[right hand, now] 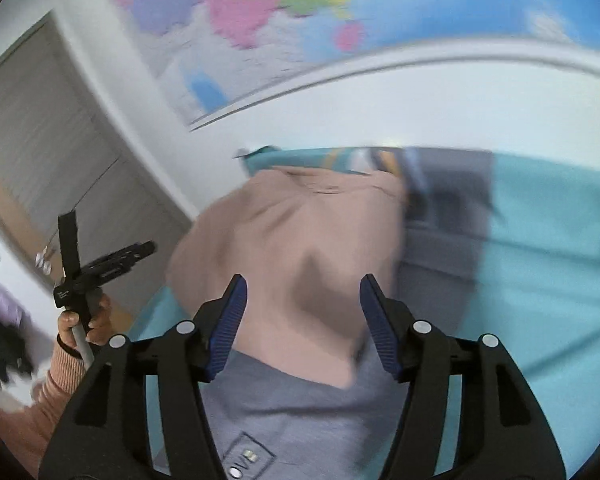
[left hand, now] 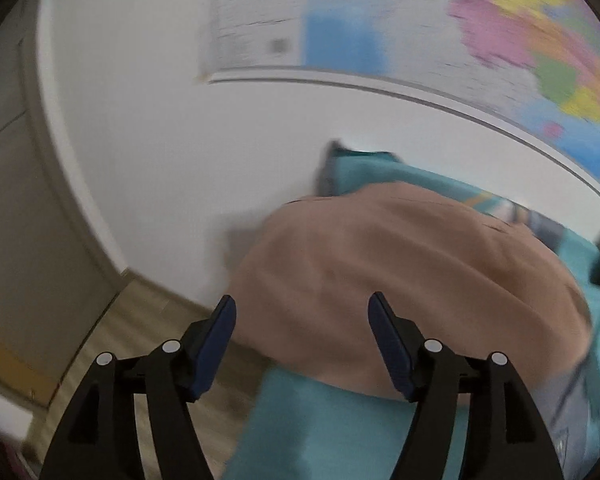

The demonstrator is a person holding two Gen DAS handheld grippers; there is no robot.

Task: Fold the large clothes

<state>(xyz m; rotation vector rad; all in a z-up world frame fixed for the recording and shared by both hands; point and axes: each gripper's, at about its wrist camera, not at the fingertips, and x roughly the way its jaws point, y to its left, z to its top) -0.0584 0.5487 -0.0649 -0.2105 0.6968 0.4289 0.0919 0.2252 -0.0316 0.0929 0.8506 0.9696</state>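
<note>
Big wall map (left hand: 512,32) up at 1 o'clock, bright patches: pink, yellow, green, lots of blue, w/ a pale block of fine print at its lower left corner, too blurred to read. White wall (left hand: 148,128) fills the middle, running down to a wood floor (left hand: 140,320) at 8 o'clock. Grey-brown door (right hand: 40,140) at 9 o'clock in the right wrist view, handle low on it. Teal sheet (right hand: 548,248) spread from 3 to 5 o'clock, a striped bit of it at 12. Dark heap & sth purple at 8 o'clock, can't make out what.
</note>
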